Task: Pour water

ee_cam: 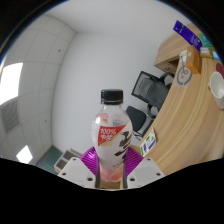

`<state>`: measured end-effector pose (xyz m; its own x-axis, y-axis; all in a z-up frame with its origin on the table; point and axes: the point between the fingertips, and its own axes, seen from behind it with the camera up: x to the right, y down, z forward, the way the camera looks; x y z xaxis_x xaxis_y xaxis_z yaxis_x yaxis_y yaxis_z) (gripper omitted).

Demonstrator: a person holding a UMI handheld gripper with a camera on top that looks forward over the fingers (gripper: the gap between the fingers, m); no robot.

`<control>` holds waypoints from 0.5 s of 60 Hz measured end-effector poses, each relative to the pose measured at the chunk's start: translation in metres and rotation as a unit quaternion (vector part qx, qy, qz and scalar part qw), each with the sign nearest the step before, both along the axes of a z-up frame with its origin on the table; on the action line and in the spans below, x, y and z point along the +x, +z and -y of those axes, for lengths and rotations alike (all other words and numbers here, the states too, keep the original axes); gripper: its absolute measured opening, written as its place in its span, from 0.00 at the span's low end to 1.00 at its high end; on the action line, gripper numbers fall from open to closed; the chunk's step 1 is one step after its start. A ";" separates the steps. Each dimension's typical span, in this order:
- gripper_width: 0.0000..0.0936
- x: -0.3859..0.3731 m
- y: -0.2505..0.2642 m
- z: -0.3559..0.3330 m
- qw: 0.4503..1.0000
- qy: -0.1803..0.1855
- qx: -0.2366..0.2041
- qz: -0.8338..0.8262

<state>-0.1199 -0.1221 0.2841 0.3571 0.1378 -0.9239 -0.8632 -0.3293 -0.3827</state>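
tool: clamped on bottle
bottle: capped, smooth plastic, likely slippery
hold: low on body, squeeze gently

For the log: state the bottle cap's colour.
Black cap, on the bottle; gripper view.

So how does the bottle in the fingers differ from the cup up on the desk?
The bottle is tall, capped in black, labelled and pink-filled, held between the gripper fingers; the cup is short, white, open-topped and plain. The bottle sits close, while the cup rests far off on the wooden desk. Both look upright.
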 end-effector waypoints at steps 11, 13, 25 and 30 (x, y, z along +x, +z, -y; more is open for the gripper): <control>0.32 0.096 -0.014 0.005 0.968 -0.007 -0.035 -0.250; 0.32 0.109 -0.024 0.001 0.956 -0.012 -0.043 -0.289; 0.32 0.162 -0.079 -0.004 0.893 -0.040 -0.091 -0.438; 0.32 0.166 -0.089 -0.001 0.889 -0.037 -0.103 -0.444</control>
<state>0.0462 -0.1207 0.1952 -0.5242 -0.0610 -0.8494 -0.8177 -0.2424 0.5221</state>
